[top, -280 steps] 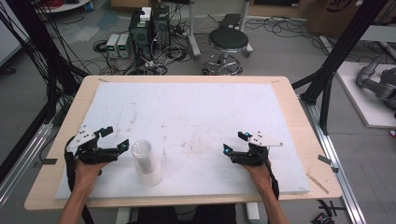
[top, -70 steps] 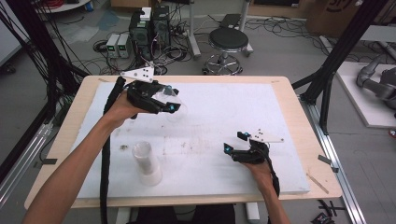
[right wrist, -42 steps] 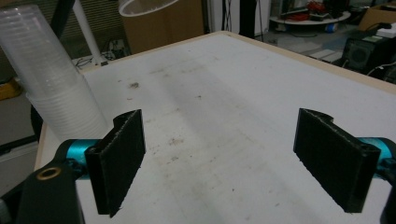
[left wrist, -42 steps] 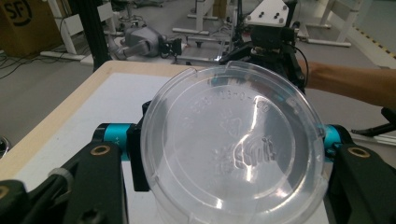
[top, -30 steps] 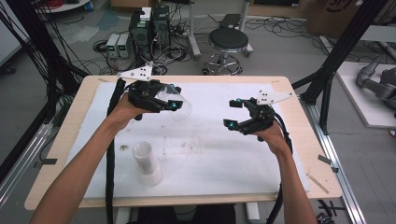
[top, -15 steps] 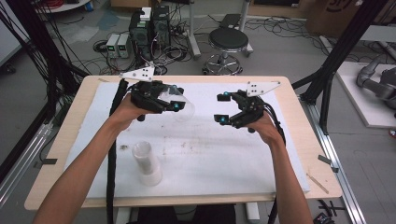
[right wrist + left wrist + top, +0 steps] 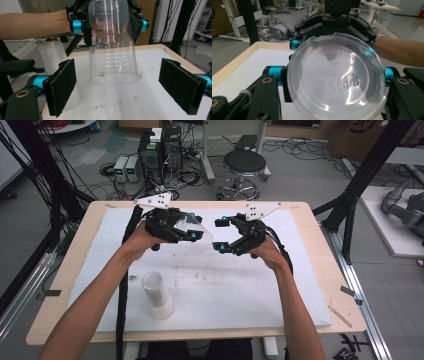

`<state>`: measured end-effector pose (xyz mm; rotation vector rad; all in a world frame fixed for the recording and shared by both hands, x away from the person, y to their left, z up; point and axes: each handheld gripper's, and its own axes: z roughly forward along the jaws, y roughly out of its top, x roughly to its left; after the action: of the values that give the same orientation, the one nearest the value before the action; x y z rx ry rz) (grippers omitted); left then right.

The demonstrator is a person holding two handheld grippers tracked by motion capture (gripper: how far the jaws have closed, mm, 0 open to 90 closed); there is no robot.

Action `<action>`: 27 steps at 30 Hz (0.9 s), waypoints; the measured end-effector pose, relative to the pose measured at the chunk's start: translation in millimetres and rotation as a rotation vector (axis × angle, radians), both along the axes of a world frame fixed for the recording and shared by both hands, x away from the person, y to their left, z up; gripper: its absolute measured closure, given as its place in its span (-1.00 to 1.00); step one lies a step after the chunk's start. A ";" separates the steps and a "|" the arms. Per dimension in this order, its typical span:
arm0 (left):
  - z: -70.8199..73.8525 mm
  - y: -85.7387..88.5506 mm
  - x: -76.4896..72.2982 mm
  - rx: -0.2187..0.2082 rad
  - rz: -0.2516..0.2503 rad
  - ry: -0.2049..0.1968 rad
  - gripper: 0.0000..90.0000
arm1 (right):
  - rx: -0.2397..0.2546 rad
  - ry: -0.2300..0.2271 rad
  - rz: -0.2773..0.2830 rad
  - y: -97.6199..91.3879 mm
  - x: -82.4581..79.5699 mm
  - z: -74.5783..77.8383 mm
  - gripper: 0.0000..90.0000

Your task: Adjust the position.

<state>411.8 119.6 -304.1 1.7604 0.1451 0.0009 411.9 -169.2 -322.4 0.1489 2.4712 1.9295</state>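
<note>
Over the white table (image 7: pixel 300 285), left fingers (image 7: pixel 192 236) clamp a clear cup (image 7: pixel 197 226); right fingers (image 7: pixel 220 235) gape empty.

Wooden table (image 7: pixel 320 285) under white foam sheet (image 7: pixel 235 290), stack of clear cups (image 7: pixel 156 295) upright.

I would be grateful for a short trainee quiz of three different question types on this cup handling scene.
1. True or false: the left tool is shut on the clear cup.
2. The right tool is: A open, B shut on the cup, C shut on nothing.
3. Fill in: the stack of cups stands on the white ____.

Key: 1 true; 2 A; 3 board.
</note>
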 end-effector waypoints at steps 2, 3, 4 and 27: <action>-0.1 -0.8 -0.1 -0.004 -0.002 0.004 -0.08 | -0.001 0.002 0.003 1.9 -0.1 -0.5 -0.68; -0.1 -1.1 0.0 -0.002 -0.005 0.002 -0.08 | -0.001 0.001 0.005 3.8 0.0 -1.2 -0.68; -0.2 -1.4 -0.2 0.000 -0.006 0.002 -0.08 | -0.007 0.001 0.008 5.5 0.1 -1.6 -0.68; 1.6 -7.0 -3.2 -0.023 -0.034 0.000 -0.08 | -0.054 -0.032 0.046 38.8 -1.5 -4.3 -0.66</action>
<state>408.7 112.6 -302.5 1.7399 0.1149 -0.0257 410.5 -130.4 -326.6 0.0607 2.5249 1.8648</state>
